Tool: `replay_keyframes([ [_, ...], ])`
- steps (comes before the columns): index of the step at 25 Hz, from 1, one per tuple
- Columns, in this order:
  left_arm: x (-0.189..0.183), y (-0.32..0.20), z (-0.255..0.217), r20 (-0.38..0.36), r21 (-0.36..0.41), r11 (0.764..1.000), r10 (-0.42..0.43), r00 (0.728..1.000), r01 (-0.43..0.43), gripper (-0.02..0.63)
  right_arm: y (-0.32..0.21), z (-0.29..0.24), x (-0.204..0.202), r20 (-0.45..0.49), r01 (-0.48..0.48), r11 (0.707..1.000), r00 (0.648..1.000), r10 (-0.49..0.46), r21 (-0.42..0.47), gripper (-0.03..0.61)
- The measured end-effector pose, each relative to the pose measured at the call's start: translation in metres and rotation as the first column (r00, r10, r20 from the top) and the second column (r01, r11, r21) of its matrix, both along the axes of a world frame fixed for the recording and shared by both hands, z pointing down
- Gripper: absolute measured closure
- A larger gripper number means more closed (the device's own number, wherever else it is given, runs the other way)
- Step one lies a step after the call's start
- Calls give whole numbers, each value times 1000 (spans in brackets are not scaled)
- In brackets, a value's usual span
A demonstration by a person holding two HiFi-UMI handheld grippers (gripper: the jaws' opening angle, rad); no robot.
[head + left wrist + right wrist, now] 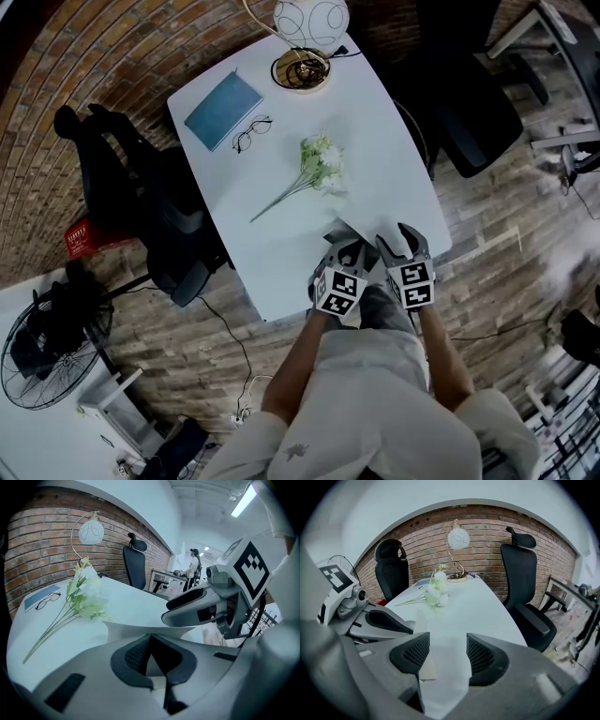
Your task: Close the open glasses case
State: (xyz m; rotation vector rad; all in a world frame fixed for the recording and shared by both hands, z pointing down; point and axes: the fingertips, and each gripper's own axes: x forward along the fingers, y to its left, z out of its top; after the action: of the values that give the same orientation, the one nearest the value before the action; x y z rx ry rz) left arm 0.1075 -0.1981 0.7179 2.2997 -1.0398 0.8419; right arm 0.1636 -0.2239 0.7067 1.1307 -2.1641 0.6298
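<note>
The glasses case (339, 231) is a white folding one that lies open near the table's front edge; a flat flap of it sticks out toward the flowers. My left gripper (349, 251) sits at its near side. In the left gripper view the left gripper (150, 641) has its pads meeting on a thin white panel of the case (140, 623). My right gripper (398, 242) is just to the right. In the right gripper view the right gripper (447, 653) stands with its pads apart and a white case panel (443, 667) lies between them.
On the white table (394, 141) lie a bunch of white flowers (319, 169), a pair of glasses (251, 133), a blue book (223, 108) and a globe lamp (307, 33). Black office chairs (141, 187) stand at the left and the far right (469, 103).
</note>
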Motion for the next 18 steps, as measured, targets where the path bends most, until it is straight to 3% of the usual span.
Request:
replay_keyframes([
  [18, -1, 10, 1, -13, 0, 1000, 1, 1000, -1, 609, 10, -5, -11, 14, 6, 1000, 1000, -6, -5, 331],
])
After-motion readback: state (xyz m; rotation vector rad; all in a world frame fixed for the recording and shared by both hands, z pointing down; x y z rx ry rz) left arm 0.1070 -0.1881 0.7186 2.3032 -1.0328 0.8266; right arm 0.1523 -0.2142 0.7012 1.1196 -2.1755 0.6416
